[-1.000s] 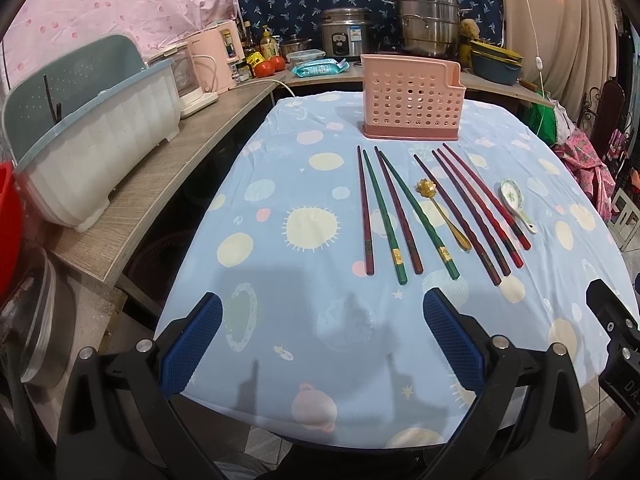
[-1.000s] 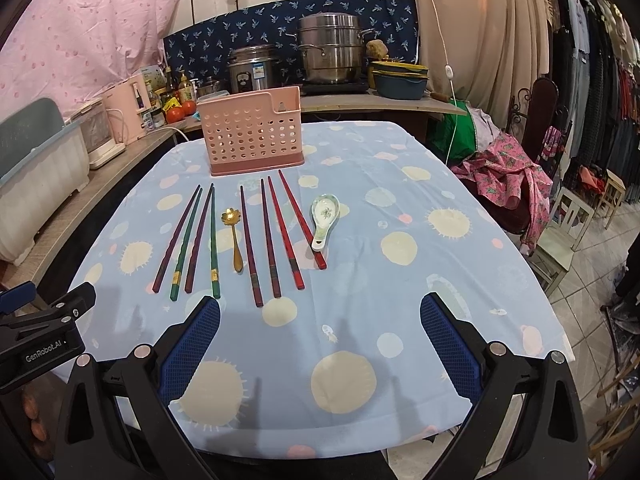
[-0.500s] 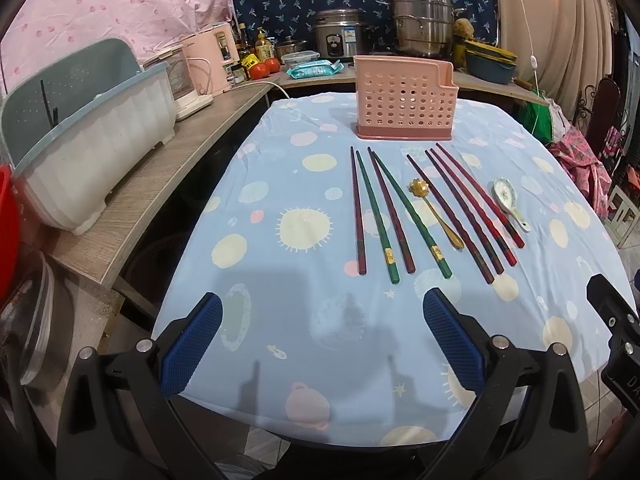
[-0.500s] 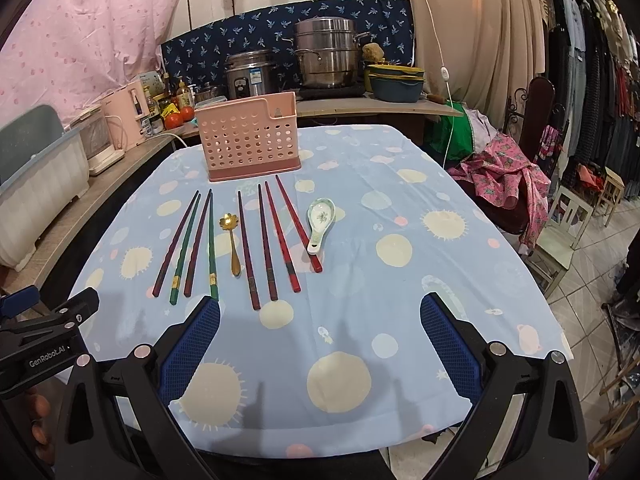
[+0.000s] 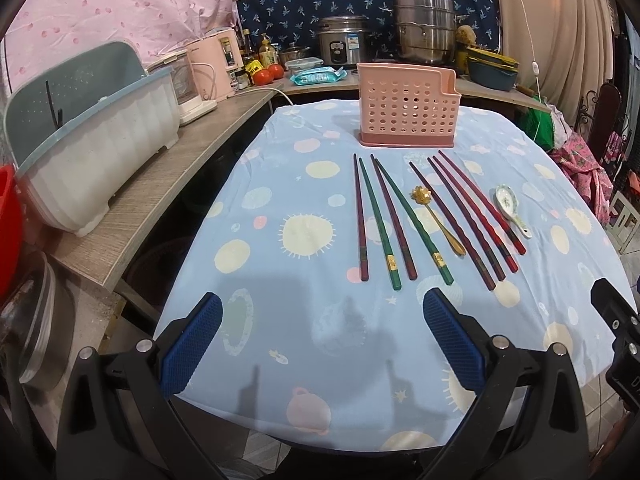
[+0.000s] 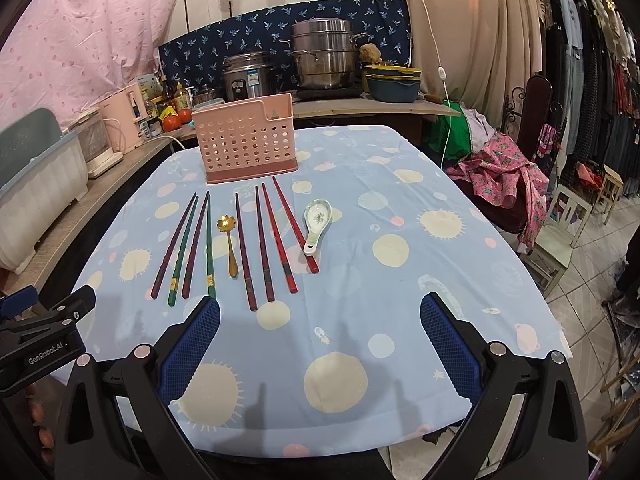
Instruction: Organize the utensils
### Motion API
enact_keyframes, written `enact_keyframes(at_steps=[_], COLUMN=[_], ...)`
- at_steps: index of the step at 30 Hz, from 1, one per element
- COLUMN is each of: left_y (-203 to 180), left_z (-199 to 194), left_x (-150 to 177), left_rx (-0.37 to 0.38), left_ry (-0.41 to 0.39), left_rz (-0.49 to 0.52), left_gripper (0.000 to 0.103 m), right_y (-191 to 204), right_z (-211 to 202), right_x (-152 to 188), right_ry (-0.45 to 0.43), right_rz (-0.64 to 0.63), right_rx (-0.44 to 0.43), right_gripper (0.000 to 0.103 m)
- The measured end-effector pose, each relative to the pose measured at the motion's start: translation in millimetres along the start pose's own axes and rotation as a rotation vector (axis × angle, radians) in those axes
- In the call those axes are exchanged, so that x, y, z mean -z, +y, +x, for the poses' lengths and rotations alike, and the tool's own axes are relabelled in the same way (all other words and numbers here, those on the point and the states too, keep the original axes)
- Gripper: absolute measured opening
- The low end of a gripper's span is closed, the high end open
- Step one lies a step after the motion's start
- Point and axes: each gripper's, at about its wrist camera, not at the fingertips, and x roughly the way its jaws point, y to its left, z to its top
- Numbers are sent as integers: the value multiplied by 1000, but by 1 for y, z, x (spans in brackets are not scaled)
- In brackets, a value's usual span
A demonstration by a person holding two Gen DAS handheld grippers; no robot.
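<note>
The utensils lie in a row at the centre of both views on the blue tablecloth point(image 5: 304, 344) with its pale sun and planet prints: from the left of the frame, two dark maroon chopsticks point(image 5: 361, 218) alternating with two green chopsticks point(image 5: 379, 220), then a gold spoon point(image 5: 438, 219) with a flower-shaped bowl, then four red-and-maroon chopsticks point(image 5: 472, 216) fanned slightly, and at the right end a white ceramic spoon point(image 5: 510, 208) with a floral print. All lie flat, tips pointing toward the top of the frame. Above them, near the upper centre, a pink perforated utensil holder point(image 5: 407, 110) stands upright on the cloth, apart from the chopstick tips. The left gripper point(image 5: 320, 344) sits at the bottom of its view with blue-padded fingers spread wide, holding nothing, below the near chopstick ends. The right gripper point(image 6: 320, 344) is likewise spread and empty, its left pad just beside the end of a green chopstick. On the counter at the upper left of the left wrist view stand a white dish tub point(image 5: 100, 152), a pink kettle point(image 5: 214, 66), a rice cooker point(image 5: 344, 46) and a steel steamer pot point(image 5: 426, 28).
</note>
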Motion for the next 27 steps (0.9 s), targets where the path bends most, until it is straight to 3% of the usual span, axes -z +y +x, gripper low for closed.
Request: enact_keyframes(at_steps=[12,27], left_y=[2,18], left_z=[1,52], left_x=[-2,-9], left_rx=[-19,30], left_ry=[-6,100], left_rz=[6,-64], left_gripper=[96,96], right_y=[-1,-10], right_z=[1,34], right_x=[0,-7], right_ry=[1,31], right_rz=[3,5], right_rx=[-1,31], right_gripper=[96,96])
